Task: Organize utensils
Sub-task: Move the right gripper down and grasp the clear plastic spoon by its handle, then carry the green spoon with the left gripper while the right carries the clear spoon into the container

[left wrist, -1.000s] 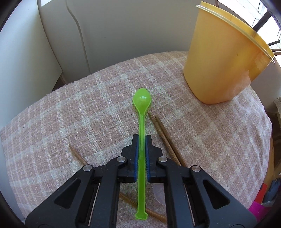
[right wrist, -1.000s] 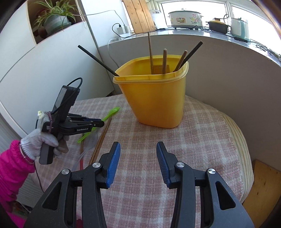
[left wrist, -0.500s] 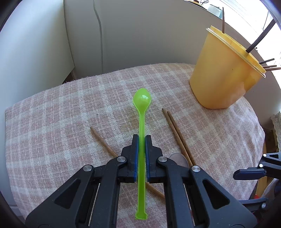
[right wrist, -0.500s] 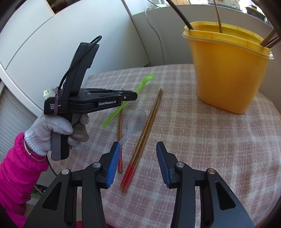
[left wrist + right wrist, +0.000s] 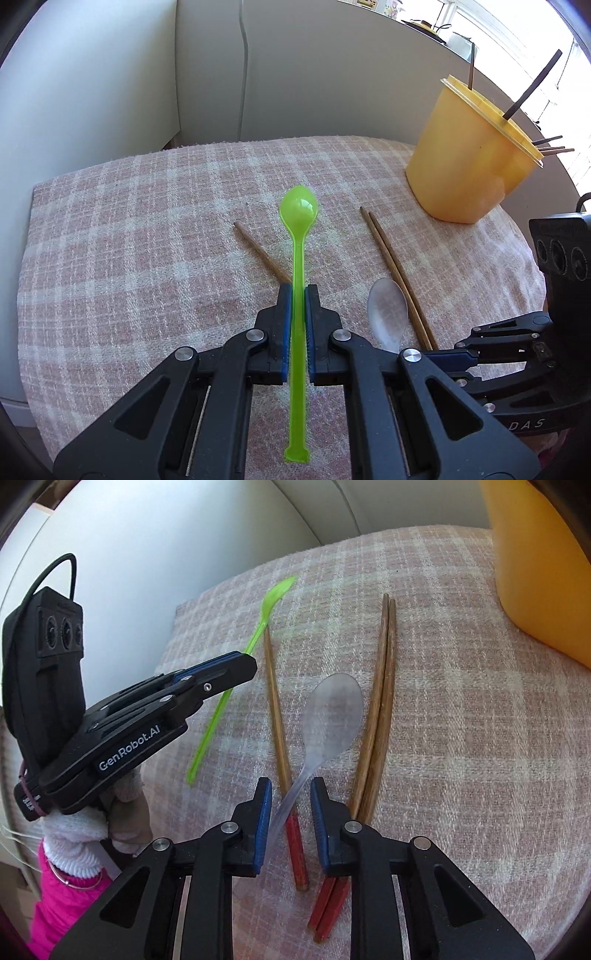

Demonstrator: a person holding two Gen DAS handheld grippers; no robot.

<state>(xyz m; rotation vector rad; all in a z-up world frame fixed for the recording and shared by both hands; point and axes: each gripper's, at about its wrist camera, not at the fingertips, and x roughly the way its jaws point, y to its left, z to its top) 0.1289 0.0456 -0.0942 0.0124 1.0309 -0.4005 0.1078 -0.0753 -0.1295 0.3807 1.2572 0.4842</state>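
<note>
- Surface: pink-and-white checked cloth point(image 5: 122, 266) over a rounded table, pale cabinet panels behind, yellow tub point(image 5: 469, 162) with sticks in it at the far right edge.
- Left gripper point(image 5: 298, 295): jaws pressed together on the green spoon point(image 5: 298, 236) mid-handle, bowl pointing away, spoon held clear of the cloth.
- Right gripper point(image 5: 291, 790): jaws have just been closing, clear spoon point(image 5: 332, 716) handle between the pads, gaps visible either side, not pinched.
- Clear spoon: translucent, frosted, lies on the cloth between a single chopstick point(image 5: 275, 709) and a chopstick pair point(image 5: 380, 709), red-tipped ends nearest the right gripper.
</note>
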